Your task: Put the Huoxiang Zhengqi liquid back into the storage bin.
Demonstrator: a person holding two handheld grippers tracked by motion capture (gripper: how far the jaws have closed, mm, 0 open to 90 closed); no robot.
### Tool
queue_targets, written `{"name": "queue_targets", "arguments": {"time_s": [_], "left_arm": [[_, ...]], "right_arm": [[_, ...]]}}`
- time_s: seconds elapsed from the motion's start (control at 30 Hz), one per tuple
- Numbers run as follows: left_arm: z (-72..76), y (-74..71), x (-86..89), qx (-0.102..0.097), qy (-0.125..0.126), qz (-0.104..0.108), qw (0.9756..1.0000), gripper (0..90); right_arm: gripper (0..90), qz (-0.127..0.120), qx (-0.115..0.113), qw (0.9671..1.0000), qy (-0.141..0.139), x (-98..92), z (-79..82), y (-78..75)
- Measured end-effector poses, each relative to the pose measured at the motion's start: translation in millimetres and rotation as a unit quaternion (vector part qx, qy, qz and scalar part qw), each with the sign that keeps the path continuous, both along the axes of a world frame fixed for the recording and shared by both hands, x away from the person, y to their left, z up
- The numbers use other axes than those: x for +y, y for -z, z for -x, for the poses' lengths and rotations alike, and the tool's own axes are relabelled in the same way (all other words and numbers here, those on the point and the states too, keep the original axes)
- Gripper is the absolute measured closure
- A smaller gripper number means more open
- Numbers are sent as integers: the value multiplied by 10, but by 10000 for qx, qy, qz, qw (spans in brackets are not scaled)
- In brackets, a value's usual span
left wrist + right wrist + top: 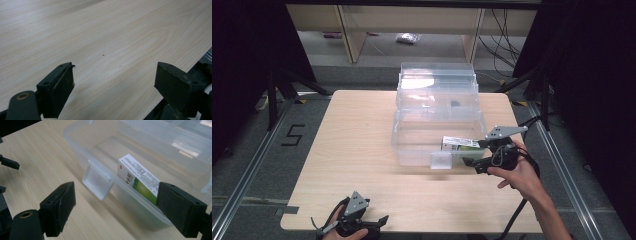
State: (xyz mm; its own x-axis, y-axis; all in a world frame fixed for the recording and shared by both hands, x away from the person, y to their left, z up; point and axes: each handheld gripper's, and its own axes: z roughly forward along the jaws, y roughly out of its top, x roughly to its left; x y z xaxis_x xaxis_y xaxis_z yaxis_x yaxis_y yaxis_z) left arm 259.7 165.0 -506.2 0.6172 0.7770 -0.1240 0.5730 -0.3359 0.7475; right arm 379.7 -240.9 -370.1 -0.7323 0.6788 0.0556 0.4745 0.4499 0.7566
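Right gripper, held in the person's right hand, sits at the near right corner of the clear plastic box, jaws spread wide with nothing between them. Inside the box, against its near wall, a small white and green carton stands on edge, just beyond one jaw. A latch tab hangs from the box's front rim. Left gripper rests low at the table's near edge, well apart from the box, jaws also wide open over bare wood.
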Motion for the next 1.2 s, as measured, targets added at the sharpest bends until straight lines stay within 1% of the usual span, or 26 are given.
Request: {"name": "queue_targets", "arguments": {"time_s": [0.1,0.13,0.17,0.2,0.23,0.27,0.3,0.33,0.37,0.43,0.47,0.53,0.57,0.63,0.67,0.73,0.8,0.83,0.9,0.93,1.0,1.03,1.07,1.13,1.17,1.2], "left_arm": [[1,-2,2,9,-13,1,10000,151],[1,-3,3,5,-14,0,10000,151],[6,-6,1,-3,-35,-8,10000,151],[2,-4,4,2,-12,3,10000,151],[-2,-3,6,0,6,-6,10000,151],[-1,-2,4,5,-7,14,10000,151],[-2,-4,6,-2,12,-6,10000,151],[0,-3,4,3,-7,3,10000,151],[0,-4,5,-13,4,-12,10000,151],[0,-2,5,-16,1,10,10000,151],[1,-5,5,-7,-3,-11,10000,151],[0,-2,5,-18,3,4,10000,151],[-1,-3,6,-18,6,-5,10000,151],[0,-4,6,-23,9,-3,10000,151],[1,-4,6,-23,6,-9,10000,151],[-2,-2,6,-24,21,-9,10000,151],[0,-3,2,-13,4,-8,10000,151],[3,-4,1,-20,-2,-11,10000,151],[1,-2,2,-17,4,-3,10000,151],[2,-4,2,-17,-1,-11,10000,151],[1,-4,4,-14,6,-13,10000,151],[0,-3,3,-20,-2,-14,10000,151],[0,-4,4,-23,-3,-17,10000,151],[2,-6,5,-21,-3,-20,10000,151],[2,-6,5,-23,1,-23,10000,151],[3,-6,3,-23,-6,-4,10000,151]], "right_arm": [[171,2,60,10000,60,11,52,33],[171,15,25,10000,56,12,61,46],[171,28,-74,10000,-60,7,51,62],[172,13,54,10000,32,8,78,63],[173,-33,70,9999,97,19,97,77],[173,-19,20,10000,34,12,101,87],[173,-36,45,9999,97,16,116,94],[173,6,-82,9999,-58,-2,98,105],[173,-93,69,9999,105,12,134,114],[173,-26,-134,9999,-6,-9,125,147],[173,-68,-24,9999,74,-7,151,163],[173,-115,77,9999,95,-12,171,186],[173,-96,41,9999,90,-22,176,206],[173,-205,150,9995,196,-22,208,228],[174,-189,56,9997,156,-35,206,247],[174,-217,62,9996,151,-42,225,286],[174,-203,167,9995,195,-42,251,307],[174,-169,36,9997,157,-52,245,329],[173,-244,192,9993,187,-44,271,353],[173,-163,109,9997,127,-60,263,360],[174,-189,34,9997,116,-67,270,380],[173,-252,210,9993,196,-60,300,380],[173,-183,55,9997,136,-74,293,389],[173,-240,157,9994,177,-70,327,405],[173,-189,56,9997,126,-81,325,414],[173,-231,79,9996,136,-78,343,431]]}}
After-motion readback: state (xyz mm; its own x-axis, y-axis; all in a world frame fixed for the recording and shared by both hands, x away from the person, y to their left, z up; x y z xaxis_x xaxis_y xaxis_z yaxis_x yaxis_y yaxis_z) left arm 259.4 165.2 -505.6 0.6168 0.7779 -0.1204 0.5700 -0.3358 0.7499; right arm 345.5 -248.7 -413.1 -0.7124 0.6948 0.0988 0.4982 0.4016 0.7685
